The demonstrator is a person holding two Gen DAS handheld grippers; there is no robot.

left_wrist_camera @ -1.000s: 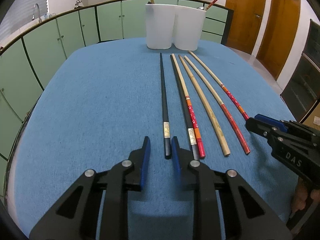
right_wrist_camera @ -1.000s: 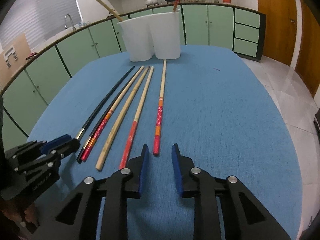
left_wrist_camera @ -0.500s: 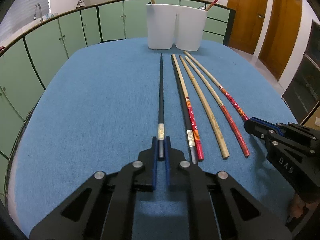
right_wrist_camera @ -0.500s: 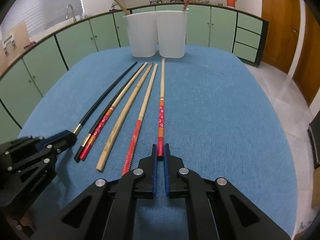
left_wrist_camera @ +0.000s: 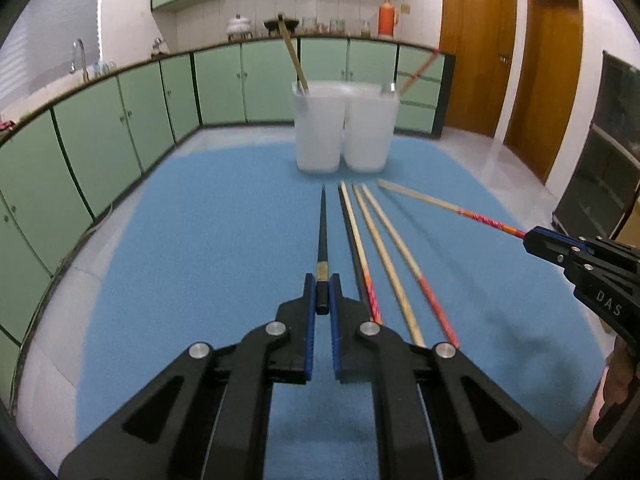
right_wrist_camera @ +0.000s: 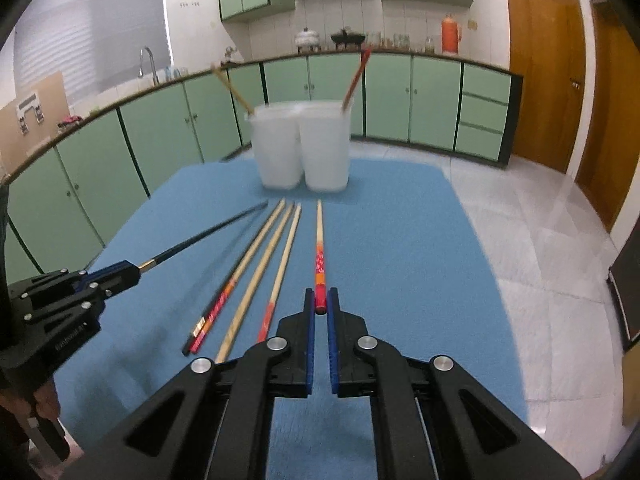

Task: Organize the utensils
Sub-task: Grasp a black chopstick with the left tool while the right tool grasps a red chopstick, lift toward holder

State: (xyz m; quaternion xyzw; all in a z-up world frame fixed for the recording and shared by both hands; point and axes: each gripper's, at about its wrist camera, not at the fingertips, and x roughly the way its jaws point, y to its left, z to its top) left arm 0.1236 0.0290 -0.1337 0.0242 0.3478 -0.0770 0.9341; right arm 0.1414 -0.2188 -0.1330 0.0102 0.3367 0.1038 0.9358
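Jaws of the left gripper (left_wrist_camera: pixel 322 294) clamp a black chopstick (left_wrist_camera: pixel 322 232). Those of the right gripper (right_wrist_camera: pixel 321 300) clamp a red-ended chopstick (right_wrist_camera: pixel 319 256), both over the blue worktop (left_wrist_camera: pixel 200 240).

both tongs, left (left_wrist_camera: pixel 322 294) and right (right_wrist_camera: pixel 320 302), clamped, side by side, angled downward

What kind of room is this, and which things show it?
Most likely a home kitchen: green cabinets run under a long counter, a sink tap stands at the left, and pots and a red thermos sit on the counter.
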